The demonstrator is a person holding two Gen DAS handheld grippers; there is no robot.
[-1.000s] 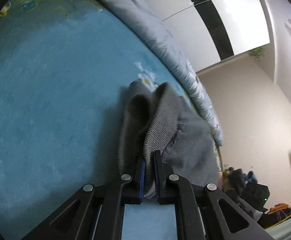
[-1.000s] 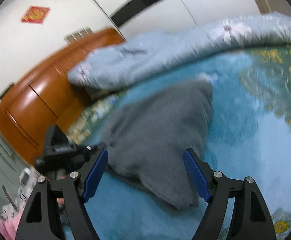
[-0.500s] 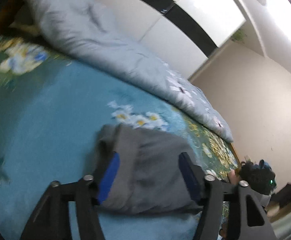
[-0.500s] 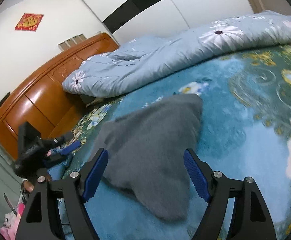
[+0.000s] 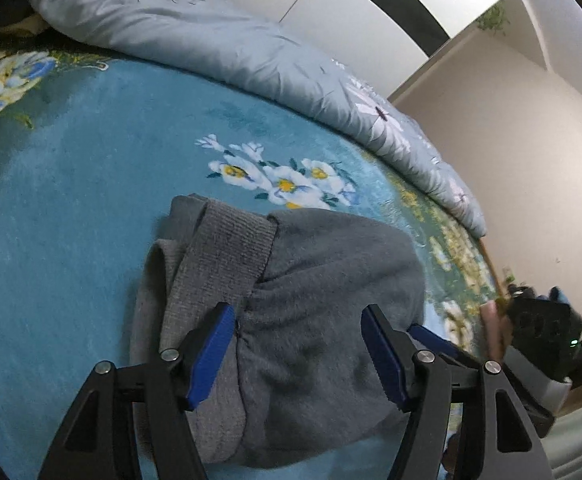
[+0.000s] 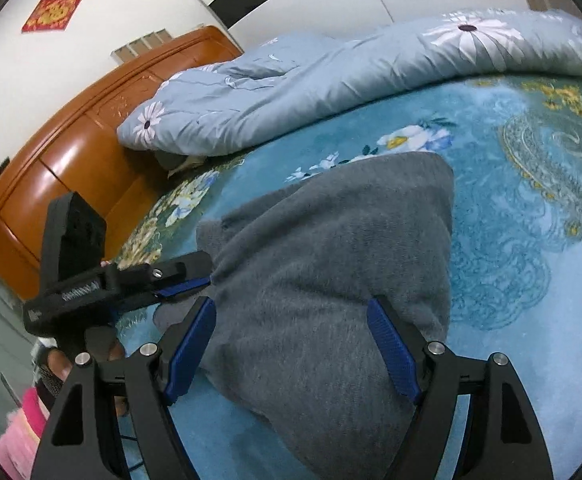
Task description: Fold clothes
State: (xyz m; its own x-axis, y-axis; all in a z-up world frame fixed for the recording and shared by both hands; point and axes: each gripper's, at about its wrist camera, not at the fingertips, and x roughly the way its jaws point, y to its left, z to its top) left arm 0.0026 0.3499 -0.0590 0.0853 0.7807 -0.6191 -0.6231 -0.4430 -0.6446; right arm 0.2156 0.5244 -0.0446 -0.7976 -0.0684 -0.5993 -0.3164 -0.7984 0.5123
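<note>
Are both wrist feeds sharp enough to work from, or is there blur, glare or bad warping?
Left wrist: sharp, the grey sweater crisp, the bed surface bowed by the fisheye. Right wrist: sharp too, with glare on the wooden headboard and dark corners.

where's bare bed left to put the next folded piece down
Free: the teal blanket left of the grey sweater, up to the rolled quilt; also the patterned stretch on its other side. Crowded: the sweater itself, with both tools hovering open over it.
</note>
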